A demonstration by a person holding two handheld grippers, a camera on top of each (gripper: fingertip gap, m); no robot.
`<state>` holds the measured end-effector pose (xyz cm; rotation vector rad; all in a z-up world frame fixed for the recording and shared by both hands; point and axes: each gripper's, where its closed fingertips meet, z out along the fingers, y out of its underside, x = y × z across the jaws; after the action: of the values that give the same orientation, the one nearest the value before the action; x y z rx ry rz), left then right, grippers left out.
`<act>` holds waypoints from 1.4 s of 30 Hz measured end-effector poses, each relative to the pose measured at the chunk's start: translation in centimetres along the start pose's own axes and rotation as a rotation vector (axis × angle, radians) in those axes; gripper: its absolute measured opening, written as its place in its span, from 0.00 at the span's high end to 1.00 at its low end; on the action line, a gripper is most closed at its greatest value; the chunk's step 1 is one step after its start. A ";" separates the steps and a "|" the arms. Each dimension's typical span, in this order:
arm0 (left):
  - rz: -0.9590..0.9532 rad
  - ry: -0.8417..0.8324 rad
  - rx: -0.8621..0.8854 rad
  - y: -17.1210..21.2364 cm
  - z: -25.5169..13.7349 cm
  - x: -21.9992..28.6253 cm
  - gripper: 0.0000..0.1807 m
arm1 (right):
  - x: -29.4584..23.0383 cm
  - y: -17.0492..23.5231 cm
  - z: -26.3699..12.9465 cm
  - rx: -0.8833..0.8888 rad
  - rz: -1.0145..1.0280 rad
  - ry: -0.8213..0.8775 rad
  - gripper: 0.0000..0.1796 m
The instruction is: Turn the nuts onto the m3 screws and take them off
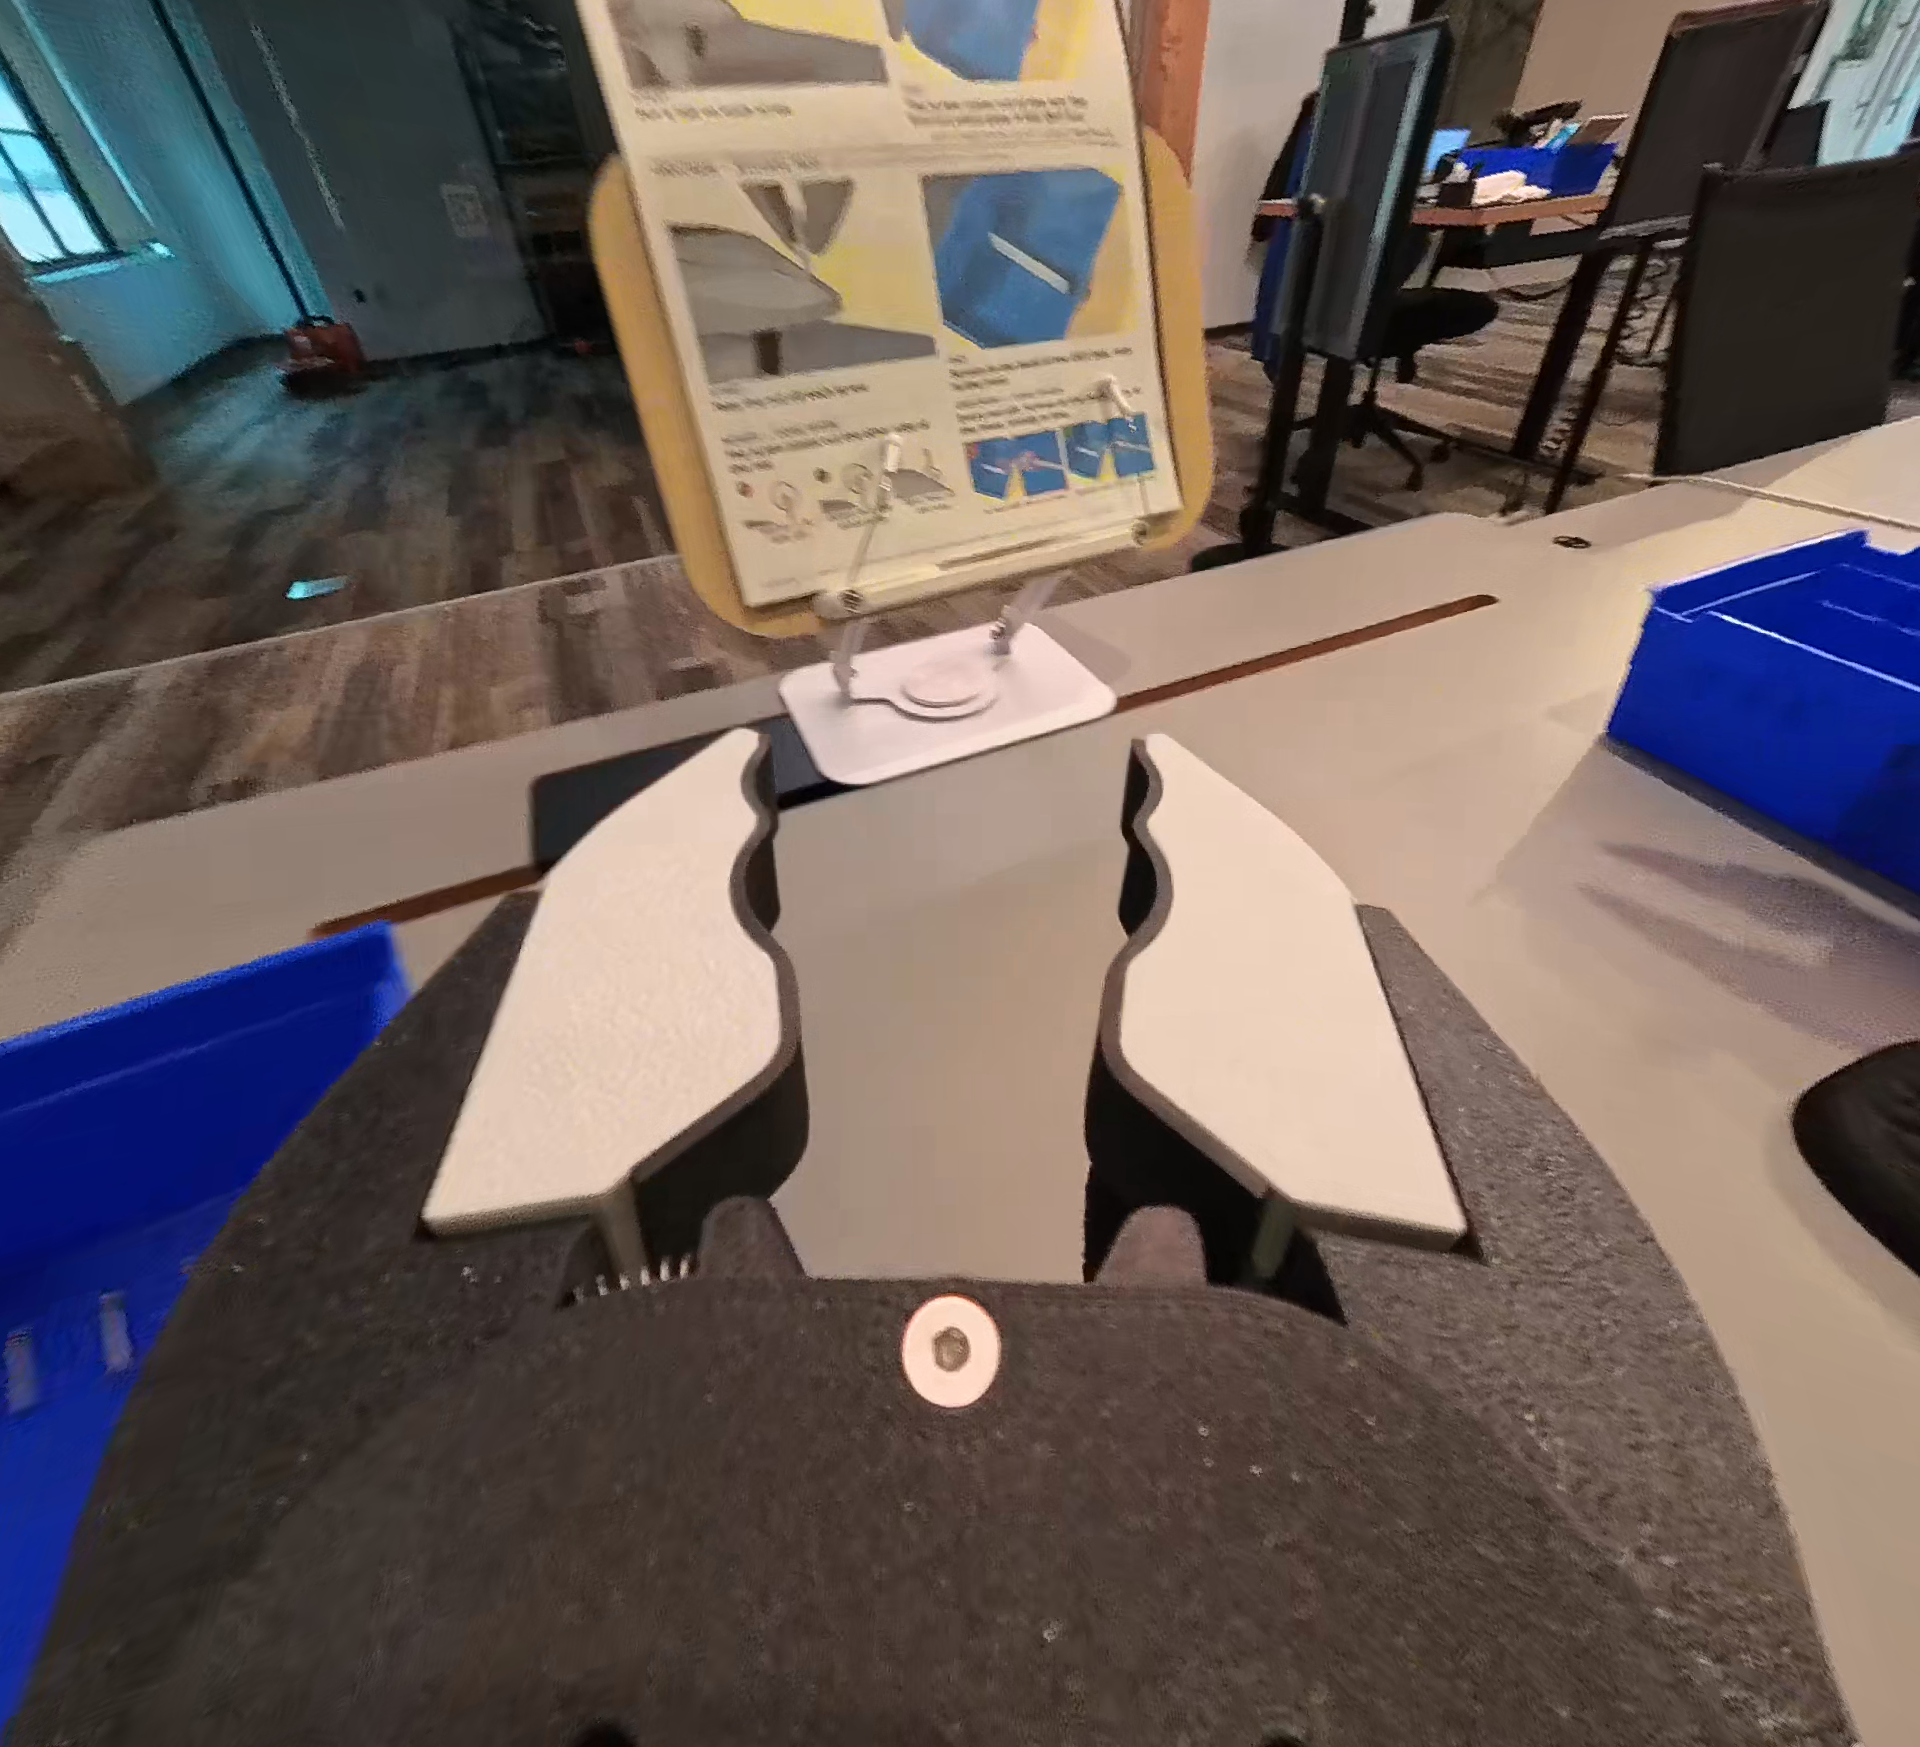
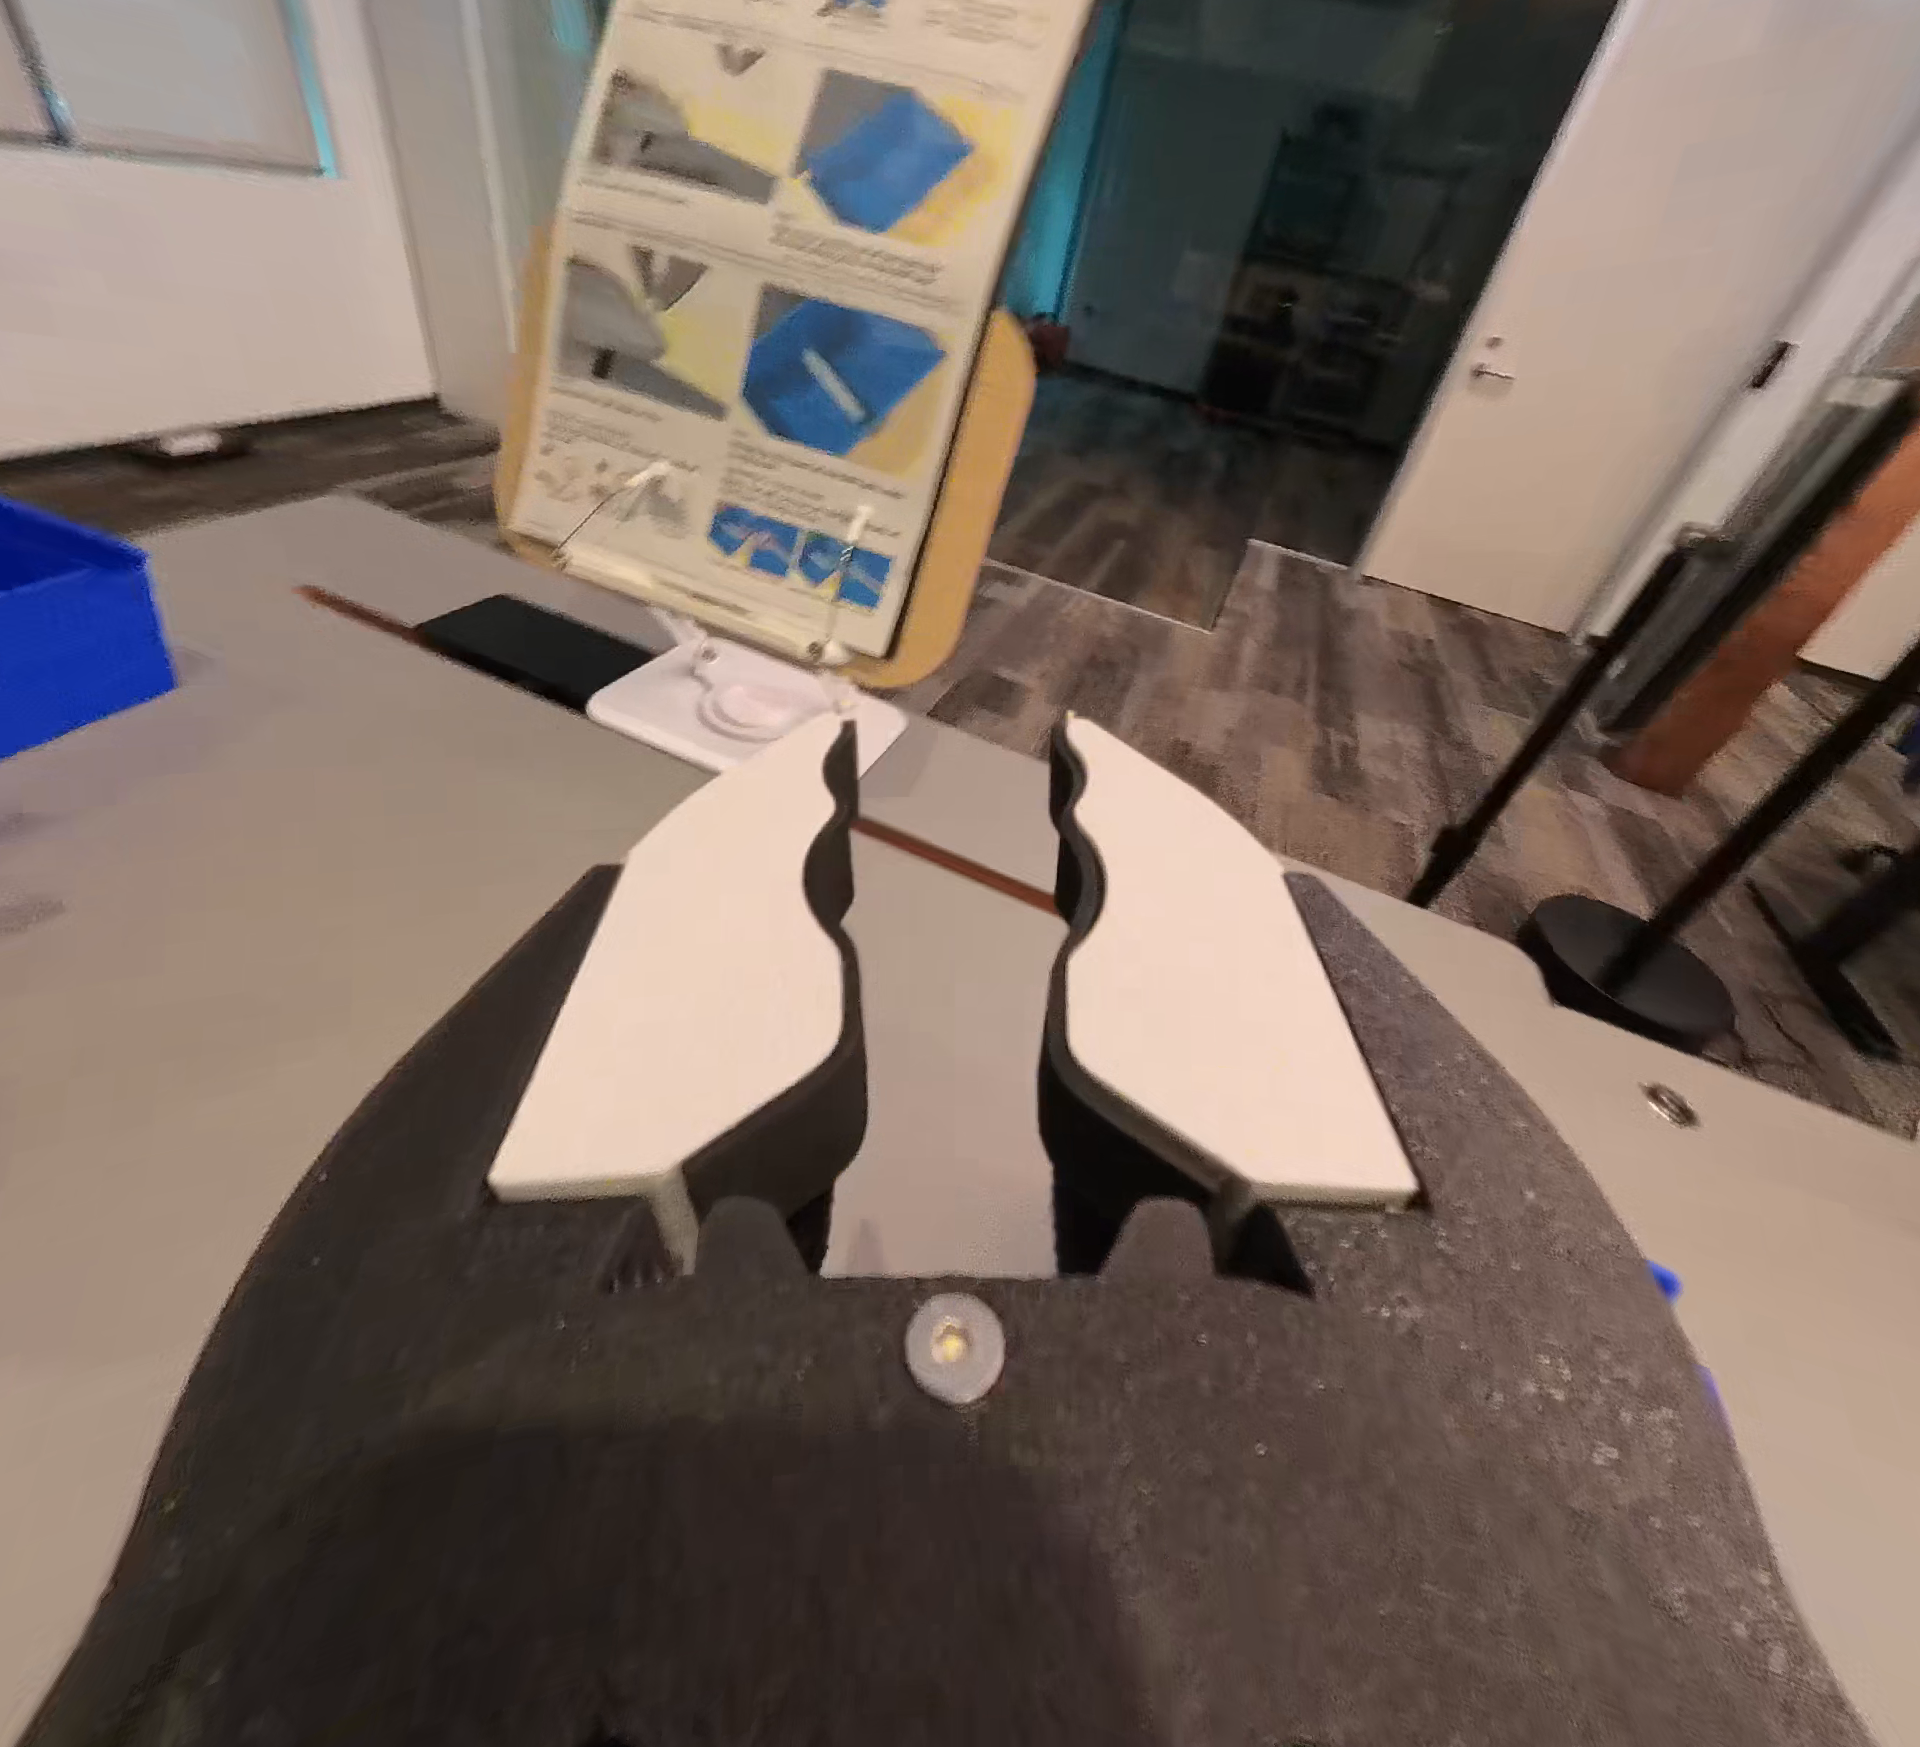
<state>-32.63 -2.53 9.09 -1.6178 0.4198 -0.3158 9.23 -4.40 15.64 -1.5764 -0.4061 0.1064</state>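
- Nuts and screws are nowhere I can spot from either wrist view; if they sit in the blue bins, the bin walls hide them.
- The left gripper (image 1: 948, 767) hovers over the grey table (image 1: 1299, 762), its fingers spread wide with nothing between them.
- The right gripper (image 2: 954, 752) also hangs above the table (image 2: 312, 866), its fingers parted by a narrower gap, holding nothing.
- An instruction sheet (image 1: 873, 222) leans on a white stand (image 1: 945, 705) at the table's far edge, just ahead of both grippers.
- One blue bin (image 1: 1787, 710) sits to the right in the left wrist view, another blue bin (image 1: 156, 1126) close on its left.
- A dark slot (image 1: 1309, 648) runs across the tabletop behind the stand.
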 end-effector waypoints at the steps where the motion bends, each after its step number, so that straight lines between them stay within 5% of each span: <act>1: -0.015 0.008 -0.006 0.7 0.6 0.7 0.65 | -1.3 0.6 0.8 -0.017 -0.028 -0.018 0.79; 13: -0.071 -0.002 0.038 3.0 8.3 1.9 0.71 | -12.9 3.5 13.4 0.008 -0.038 -0.232 0.88; 23: -0.081 -0.021 -0.047 7.0 9.3 0.1 0.72 | -17.7 10.4 17.9 0.014 -0.001 -0.378 0.90; 29: -0.051 0.035 -0.162 3.1 4.0 -1.4 0.70 | -17.3 14.3 18.5 -0.065 -0.013 -0.379 0.91; 35: 0.085 0.018 -0.294 0.0 -4.2 -9.5 0.70 | -17.5 14.8 18.6 -0.075 0.033 -0.417 0.91; 42: 0.229 -0.108 -0.489 4.0 -8.0 -21.4 0.78 | -18.5 15.7 18.6 -0.124 -0.046 -0.428 0.91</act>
<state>-55.65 -0.32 6.77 -2.0266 0.6262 0.0566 -10.85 7.35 -4.13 -1.6640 -0.7956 0.3933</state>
